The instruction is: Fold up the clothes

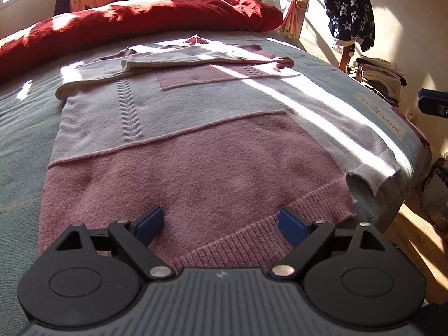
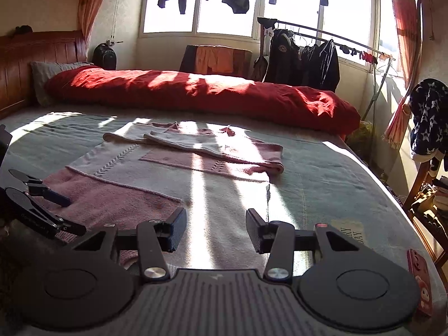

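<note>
Two sleeves already lie folded across the chest of the sweater (image 1: 196,151), which rests flat on the bed (image 1: 22,140), hem toward me. Judged from this, the step in hand is the lengthwise fold: hem up to the shoulders. That move calls for both hem corners pinched at once and lifted level, so the knit does not skew. My left hand-held gripper (image 1: 221,221) hovers over the pink ribbed hem, fingers wide apart, holding nothing. My right hand-held gripper (image 2: 216,228) stands over the pale hem edge, fingers also apart and empty; whether either touches the cloth I cannot tell.
</note>
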A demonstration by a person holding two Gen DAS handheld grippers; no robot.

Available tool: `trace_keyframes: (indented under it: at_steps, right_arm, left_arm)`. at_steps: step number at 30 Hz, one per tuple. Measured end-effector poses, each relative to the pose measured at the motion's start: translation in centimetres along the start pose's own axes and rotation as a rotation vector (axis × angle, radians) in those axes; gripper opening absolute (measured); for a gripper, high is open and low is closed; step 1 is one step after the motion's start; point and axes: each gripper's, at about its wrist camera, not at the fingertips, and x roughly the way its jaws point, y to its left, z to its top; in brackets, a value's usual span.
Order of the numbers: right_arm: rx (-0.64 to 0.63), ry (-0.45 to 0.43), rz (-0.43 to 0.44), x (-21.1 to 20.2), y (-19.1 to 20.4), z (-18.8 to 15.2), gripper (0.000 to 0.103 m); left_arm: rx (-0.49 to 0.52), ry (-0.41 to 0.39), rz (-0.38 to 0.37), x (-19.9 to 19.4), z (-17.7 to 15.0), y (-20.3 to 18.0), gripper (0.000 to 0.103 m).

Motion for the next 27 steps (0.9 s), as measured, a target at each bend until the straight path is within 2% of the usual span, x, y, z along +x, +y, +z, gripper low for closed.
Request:
trace_keyframes:
  at_steps: [3,6,9,13,17,22,27]
  right_arm:
    - [0.016,0.012,0.0,-0.5,-0.7,-0.9,0.051]
    - [-0.045,0.049,0.002,-0.3,-0.7,-1.6,0.049]
    - [-0.179,0.093,0.025,0.7,0.1,-2.5,0.037]
    - [-0.405,0.19,0.03,3.1,1.7,-4.9,0.037]
    - [-0.547,0.239,0.05,4.8,3.1,-6.7,0.037]
    - [-0.644,0.23,0.046,5.7,4.5,-7.7,0.037]
    - [-0.793,0.178,-0.048,5.8,6.4,-8.9,0.038]
  left_arm:
    - [0.009,-0.003,-0.002,-0.2,0.0,-0.1,0.089]
    - [0.017,-0.005,-0.004,-0.4,-0.1,-0.1,0.089]
    - [0.077,-0.03,0.002,-1.4,0.1,-1.0,0.089]
    - [0.173,-0.066,0.013,-2.9,0.5,-2.3,0.089]
    - [0.188,-0.051,0.022,-2.7,0.0,-2.6,0.089]
    - [0.197,-0.039,0.019,-2.4,-0.4,-2.9,0.089]
    - [0.211,-0.032,0.008,-2.3,-0.5,-3.3,0.089]
